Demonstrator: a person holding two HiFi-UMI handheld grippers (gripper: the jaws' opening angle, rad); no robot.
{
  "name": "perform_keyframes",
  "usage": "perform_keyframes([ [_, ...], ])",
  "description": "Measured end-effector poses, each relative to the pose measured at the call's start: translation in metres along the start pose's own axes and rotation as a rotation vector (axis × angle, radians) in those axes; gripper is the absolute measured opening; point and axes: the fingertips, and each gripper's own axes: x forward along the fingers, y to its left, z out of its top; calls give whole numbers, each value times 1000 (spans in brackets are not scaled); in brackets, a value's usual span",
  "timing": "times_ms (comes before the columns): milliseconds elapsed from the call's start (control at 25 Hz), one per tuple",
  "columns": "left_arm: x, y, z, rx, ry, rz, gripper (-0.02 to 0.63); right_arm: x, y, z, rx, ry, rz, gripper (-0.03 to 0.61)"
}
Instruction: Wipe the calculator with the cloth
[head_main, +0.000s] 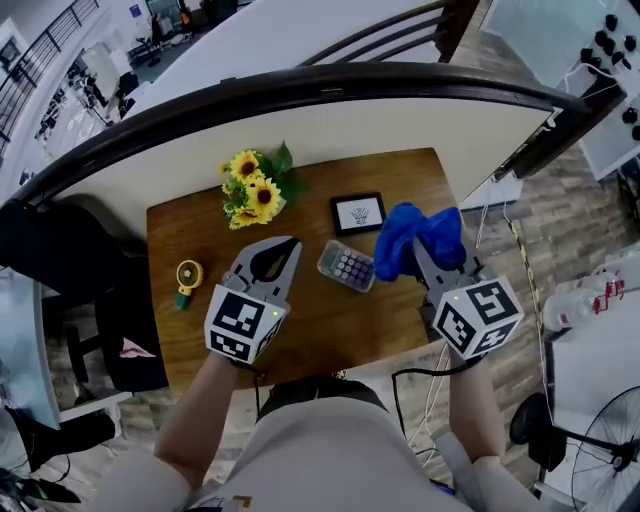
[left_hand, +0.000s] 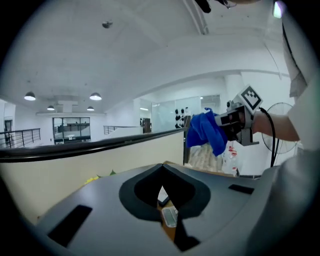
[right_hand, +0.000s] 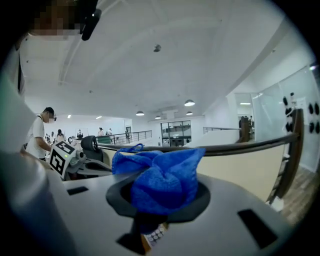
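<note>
The calculator (head_main: 346, 266), grey with rows of small keys, lies tilted on the wooden table (head_main: 320, 330), between my two grippers. My right gripper (head_main: 425, 256) is shut on a bunched blue cloth (head_main: 418, 240), held in the air just right of the calculator. In the right gripper view the cloth (right_hand: 161, 181) fills the jaws and a corner of the calculator (right_hand: 155, 235) shows below it. My left gripper (head_main: 290, 245) hovers left of the calculator, shut with nothing held. Its own view shows the calculator (left_hand: 169, 217) through the slit between the jaws.
A bunch of sunflowers (head_main: 255, 190) lies at the table's back left, a small black picture frame (head_main: 358, 213) stands behind the calculator, and a yellow round tool (head_main: 188, 278) sits at the left edge. A dark curved rail (head_main: 300, 90) runs behind the table. A black chair (head_main: 60, 260) stands left.
</note>
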Motion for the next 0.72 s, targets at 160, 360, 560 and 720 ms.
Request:
perform_keyframes([
  [160, -24, 3, 47, -27, -122, 6, 2, -19, 11, 34, -16, -73, 4, 94],
  [360, -54, 1, 89, 47, -196, 48, 2, -42, 24, 60, -20, -140, 2, 95],
  [560, -80, -6, 107, 108, -220, 97, 2, -65, 46, 73, -59, -177, 24, 95],
  [720, -96, -17, 105, 108, -226, 106, 2, -78, 72, 74, -102, -186, 67, 95],
])
